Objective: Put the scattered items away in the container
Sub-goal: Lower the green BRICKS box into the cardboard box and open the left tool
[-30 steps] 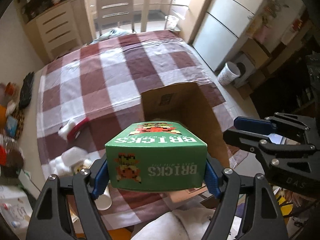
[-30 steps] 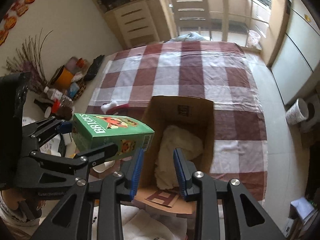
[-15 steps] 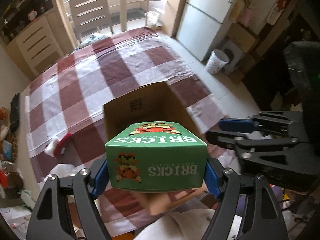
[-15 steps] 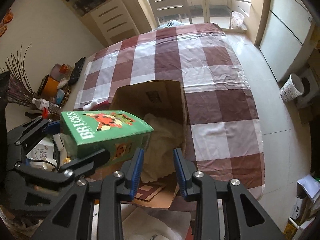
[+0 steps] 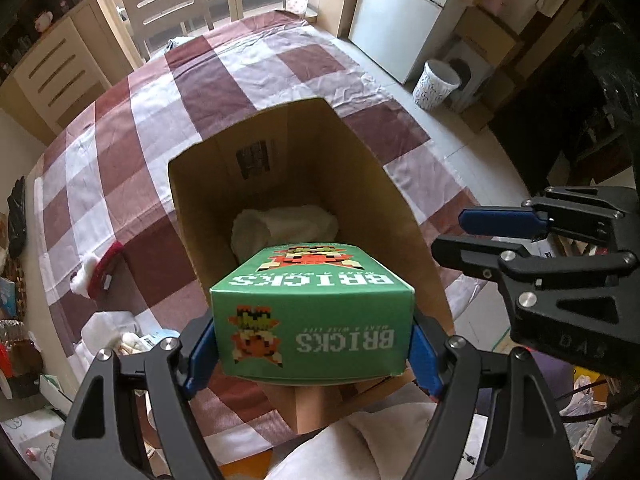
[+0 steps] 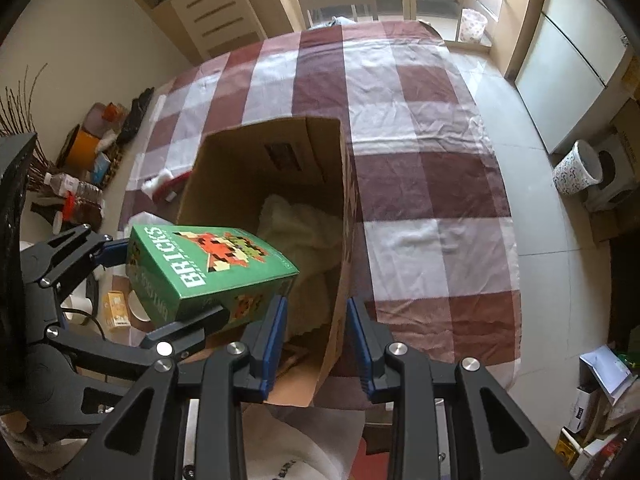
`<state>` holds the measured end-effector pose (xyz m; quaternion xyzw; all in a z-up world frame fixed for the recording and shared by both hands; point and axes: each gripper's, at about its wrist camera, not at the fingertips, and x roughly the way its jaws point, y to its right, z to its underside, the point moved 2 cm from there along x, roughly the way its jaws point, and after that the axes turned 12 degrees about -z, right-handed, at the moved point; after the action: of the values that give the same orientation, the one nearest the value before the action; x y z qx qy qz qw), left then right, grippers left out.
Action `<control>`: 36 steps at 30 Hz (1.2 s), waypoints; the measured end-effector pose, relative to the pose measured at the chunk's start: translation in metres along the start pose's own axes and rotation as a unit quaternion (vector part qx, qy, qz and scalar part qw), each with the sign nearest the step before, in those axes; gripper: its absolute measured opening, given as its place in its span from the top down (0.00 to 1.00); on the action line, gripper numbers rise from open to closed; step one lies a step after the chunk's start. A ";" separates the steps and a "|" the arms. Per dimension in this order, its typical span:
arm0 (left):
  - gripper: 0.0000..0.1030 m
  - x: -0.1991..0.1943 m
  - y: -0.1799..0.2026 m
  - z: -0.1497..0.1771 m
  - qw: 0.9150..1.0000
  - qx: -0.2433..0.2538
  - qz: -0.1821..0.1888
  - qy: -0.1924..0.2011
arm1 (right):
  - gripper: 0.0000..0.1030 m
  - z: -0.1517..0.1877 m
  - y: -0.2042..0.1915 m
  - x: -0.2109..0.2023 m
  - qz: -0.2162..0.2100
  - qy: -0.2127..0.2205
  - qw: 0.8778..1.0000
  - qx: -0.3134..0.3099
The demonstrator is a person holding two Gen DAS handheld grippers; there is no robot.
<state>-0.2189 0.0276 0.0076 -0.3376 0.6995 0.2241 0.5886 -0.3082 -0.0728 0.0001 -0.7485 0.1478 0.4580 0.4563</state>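
My left gripper [image 5: 312, 356] is shut on a green BRICKS box [image 5: 312, 320] and holds it over the near end of the open cardboard box [image 5: 404, 216]. The same green box [image 6: 208, 272] shows at the left of the right wrist view, above the cardboard box [image 6: 340, 208]. A white cloth [image 5: 280, 228] lies inside. My right gripper [image 6: 316, 340] is open, its fingers on either side of the cardboard box's near right wall. It shows at the right of the left wrist view [image 5: 480, 236].
The checked tablecloth [image 6: 400, 120] covers the table. A red and white Santa hat [image 5: 96, 276] lies left of the cardboard box, with white items [image 5: 108, 332] and a small yellow box [image 6: 116, 308] nearer. Bottles and clutter [image 6: 76, 192] crowd the left edge. A chair [image 5: 168, 0] stands at the far end.
My left gripper has carried the green box to the right and forward, from beside the cardboard box to over its opening. My right gripper has closed in on the box's right wall.
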 end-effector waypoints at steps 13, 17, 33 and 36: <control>0.22 0.015 -0.004 0.003 0.999 -0.016 0.001 -0.043 | 0.56 0.006 0.014 0.006 0.014 -0.023 0.999 0.031; 0.22 0.016 -0.004 0.008 0.998 -0.018 -0.001 -0.061 | 0.44 0.009 0.021 0.005 0.025 -0.022 0.999 0.042; 0.11 -0.004 0.000 0.001 0.998 -0.023 0.005 -0.058 | 0.43 0.014 0.030 0.001 0.027 -0.025 0.998 0.057; 0.11 -0.003 -0.001 0.002 0.998 -0.022 0.000 -0.060 | 0.43 0.013 0.030 0.000 0.026 -0.026 0.998 0.052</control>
<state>-0.2165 0.0284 0.0106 -0.3364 0.6577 0.2598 0.6220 -0.3347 -0.0779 -0.0181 -0.7073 0.1794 0.4808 0.4862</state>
